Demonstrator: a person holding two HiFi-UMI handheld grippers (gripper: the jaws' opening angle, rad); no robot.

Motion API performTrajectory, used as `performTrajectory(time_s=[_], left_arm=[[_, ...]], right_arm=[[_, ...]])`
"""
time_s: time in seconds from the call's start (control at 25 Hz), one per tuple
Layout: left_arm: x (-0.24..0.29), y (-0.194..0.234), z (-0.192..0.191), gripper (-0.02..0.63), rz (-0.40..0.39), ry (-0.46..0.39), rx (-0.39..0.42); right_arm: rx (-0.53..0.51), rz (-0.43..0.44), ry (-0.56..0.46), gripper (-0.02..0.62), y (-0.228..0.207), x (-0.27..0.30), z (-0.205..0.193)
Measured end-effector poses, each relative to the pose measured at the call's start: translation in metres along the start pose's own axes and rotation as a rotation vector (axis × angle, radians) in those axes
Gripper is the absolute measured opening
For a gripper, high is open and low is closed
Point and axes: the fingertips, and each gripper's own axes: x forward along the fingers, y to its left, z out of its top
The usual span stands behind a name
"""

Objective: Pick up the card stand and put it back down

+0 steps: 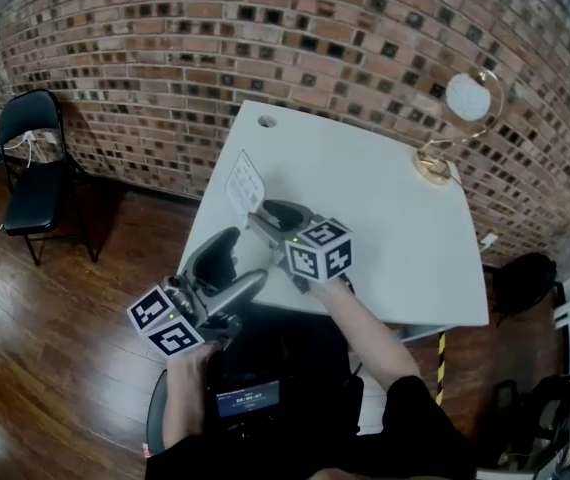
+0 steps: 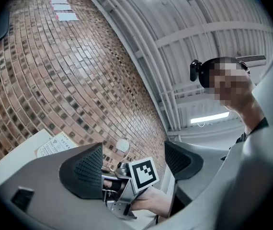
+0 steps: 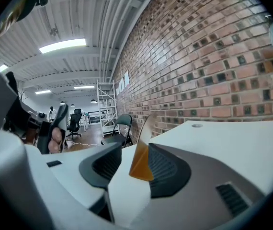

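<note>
A brick wall (image 1: 265,28) rises ahead of the right gripper (image 1: 270,216); 1 black chair (image 1: 30,158) stands to its left on a glossy wooden floor (image 1: 45,348).

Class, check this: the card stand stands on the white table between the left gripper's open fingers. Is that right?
No, the gripper is wrong. The right gripper view shows the card stand between the open fingers of the right gripper. The left gripper holds nothing.

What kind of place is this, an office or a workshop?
Probably an open, loft-style workspace or lab: a bare brick wall, a white table, and, in the right gripper view, ceiling strip lights and a metal rack on a big open floor.
</note>
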Motion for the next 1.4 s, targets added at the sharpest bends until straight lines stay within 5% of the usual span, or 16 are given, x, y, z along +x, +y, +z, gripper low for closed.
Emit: performTrajectory(time_s=[0.48,0.68,1.08,1.4], left_arm=[[-0.005,0.010,-0.003,0.397,0.014,-0.002,-0.013],[-0.005,0.011,-0.005,0.397,0.014,-0.002,-0.017],[-0.006,0.009,-0.006,0.397,0.016,-0.003,-0.018],[-0.006,0.009,-0.006,0.396,0.016,-0.001,-0.021]], right_arm=[[0.017,0.000,0.036,0.201,-0.005,0.031,-0.007],[0.005,0.003,0.043,0.107,-0.006,0.033,-0.006],[0.051,0.008,0.024,0.032,-0.011,0.025,-0.005],[0.099,0.030,-0.006,0.031,-0.014,0.017,-0.004]])
